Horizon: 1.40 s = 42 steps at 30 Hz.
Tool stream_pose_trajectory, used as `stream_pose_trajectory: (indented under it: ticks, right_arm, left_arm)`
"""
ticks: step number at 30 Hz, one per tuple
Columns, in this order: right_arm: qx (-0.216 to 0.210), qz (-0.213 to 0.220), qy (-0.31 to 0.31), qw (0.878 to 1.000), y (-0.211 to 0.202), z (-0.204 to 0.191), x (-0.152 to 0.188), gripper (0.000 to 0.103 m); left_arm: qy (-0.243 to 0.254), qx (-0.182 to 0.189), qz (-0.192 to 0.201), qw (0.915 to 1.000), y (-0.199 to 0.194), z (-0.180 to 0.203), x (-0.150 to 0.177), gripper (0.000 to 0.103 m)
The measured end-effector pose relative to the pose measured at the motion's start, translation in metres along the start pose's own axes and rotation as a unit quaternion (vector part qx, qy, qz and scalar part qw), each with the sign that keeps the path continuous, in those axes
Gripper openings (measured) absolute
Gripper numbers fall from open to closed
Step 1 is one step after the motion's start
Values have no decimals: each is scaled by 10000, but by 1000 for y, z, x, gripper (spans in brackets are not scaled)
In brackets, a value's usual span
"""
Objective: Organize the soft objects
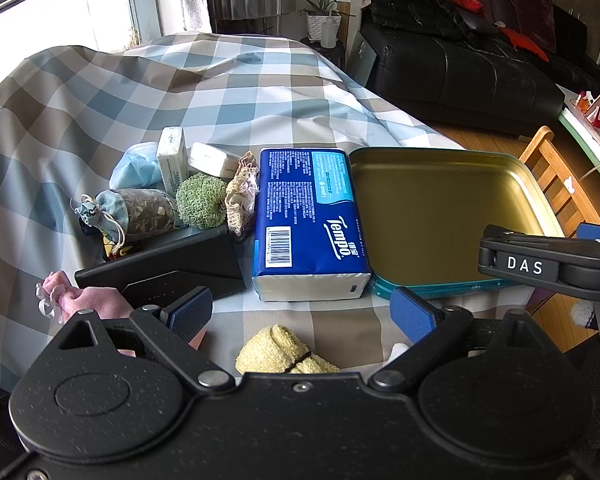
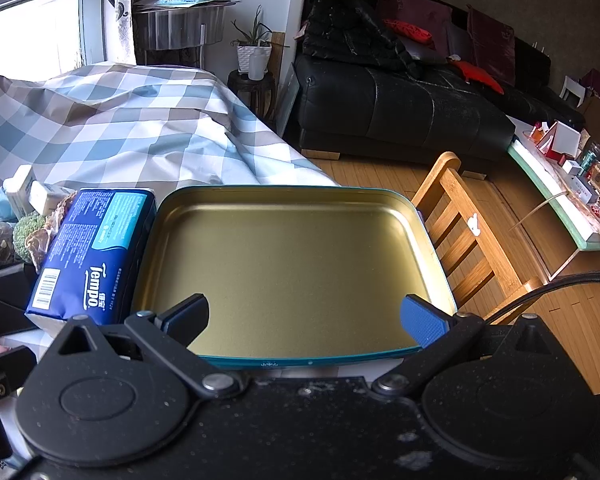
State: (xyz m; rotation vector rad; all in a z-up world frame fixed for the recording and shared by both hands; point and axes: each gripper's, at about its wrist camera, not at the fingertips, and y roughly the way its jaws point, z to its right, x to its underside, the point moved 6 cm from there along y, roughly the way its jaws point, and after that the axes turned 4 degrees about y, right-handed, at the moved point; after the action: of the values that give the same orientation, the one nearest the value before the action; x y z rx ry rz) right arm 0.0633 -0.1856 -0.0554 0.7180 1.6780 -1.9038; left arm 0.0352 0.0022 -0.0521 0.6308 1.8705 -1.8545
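While the checked cloth covered the desk ahead of both grippers, we saw the gold tin tray lying directly in front of the right gripper, whose jaws stood wide with nothing between them. Touching the tray's left rim lay the blue Tempo tissue pack, straight ahead of the left gripper, which was likewise spread wide and held nothing. Left of the pack we noted a black box, then a cluster: a herb sachet, a green scrubber, a blue face mask. Just below the left gripper lay a yellow towel roll; a pink pouch sat at its left.
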Motion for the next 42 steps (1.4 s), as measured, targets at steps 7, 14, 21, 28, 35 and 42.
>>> stream_pose_trajectory:
  ticks: [7,14,21,28,35,42]
  right_arm:
    - [28,44,-17,10000,-1,1,-1,103]
    - [-104,398,232,9989,-15,7,-9,103]
    - [-391,1001,499,9930,-37,5,-16,103]
    - [-491,1309,206,9900,-46,-27,-5,103]
    - [-1323,601,-473,9882,-36,-85,19,100]
    - [-1987,-18,-1263,9719,-31,-149,65,93]
  left_arm:
    - [11,24,26,10000,1,1,2,93]
    - [3,50,389,9992,-3,-17,-7,95]
    - [-112,-51,609,9981,-7,-75,-25,97]
    - [-137,-265,320,9990,-1,-138,-32,94]
    - [-237,-358,-79,9990,12,-181,-14,93]
    - [344,-235,-273,9988,17,-162,-3,93]
